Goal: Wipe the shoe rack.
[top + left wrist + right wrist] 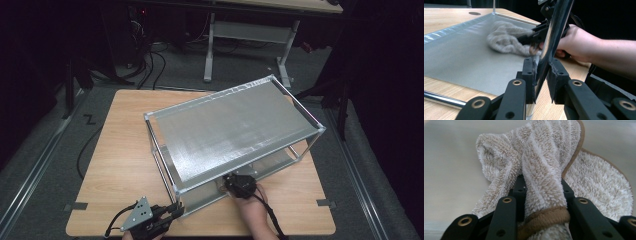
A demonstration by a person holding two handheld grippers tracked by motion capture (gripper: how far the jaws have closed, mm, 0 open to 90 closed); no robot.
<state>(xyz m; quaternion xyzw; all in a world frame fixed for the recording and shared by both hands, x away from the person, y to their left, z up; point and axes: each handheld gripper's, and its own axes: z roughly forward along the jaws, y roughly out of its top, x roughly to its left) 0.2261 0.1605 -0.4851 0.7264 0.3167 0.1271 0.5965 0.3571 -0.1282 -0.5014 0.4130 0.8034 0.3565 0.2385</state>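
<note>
A chrome wire rack (235, 130) with grey shelf liners stands on the wooden table (115, 170). My left gripper (175, 211) sits at the rack's near left corner. In the left gripper view, my left gripper (541, 67) is shut on the shiny corner post (554, 30). My right gripper (235, 182) reaches in under the top shelf from the front. In the right gripper view, my right gripper (542, 182) is shut on a bunched beige terry towel (541, 157), which rests on the lower shelf liner (449, 157). The left gripper view shows that towel (504, 37) lying on the lower liner (461, 57).
The top shelf hides most of the lower shelf from above. A person's hand (576, 42) holds the right gripper just beyond the post. A white-legged desk (250, 35) and floor cables (150, 65) lie behind the table. Bare table lies to the rack's left.
</note>
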